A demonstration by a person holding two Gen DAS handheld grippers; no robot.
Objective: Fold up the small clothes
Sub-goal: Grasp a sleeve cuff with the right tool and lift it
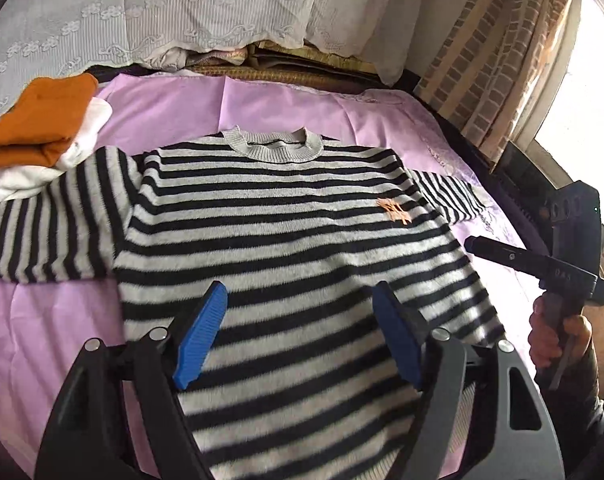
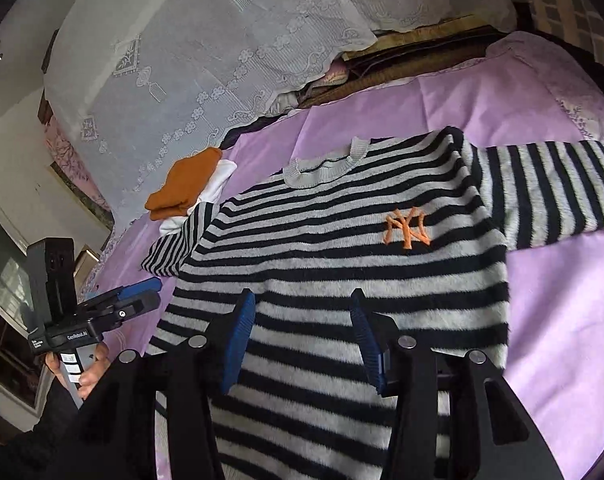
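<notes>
A black-and-grey striped sweater (image 1: 270,220) with an orange NY logo (image 1: 394,210) lies flat, front up, on the purple sheet (image 1: 174,108), sleeves spread out to both sides. It also shows in the right wrist view (image 2: 342,248). My left gripper (image 1: 298,300) is open and empty, hovering over the sweater's lower body. My right gripper (image 2: 302,308) is open and empty above the sweater's lower part. The right gripper appears at the sweater's right edge in the left wrist view (image 1: 478,246), and the left gripper appears at the left in the right wrist view (image 2: 152,294).
A folded orange garment (image 1: 42,120) lies on a folded white one (image 1: 82,144) at the far left of the sheet, touching the left sleeve. White lace pillows (image 1: 182,12) line the back. A brick-pattern curtain (image 1: 490,72) and a window are at right.
</notes>
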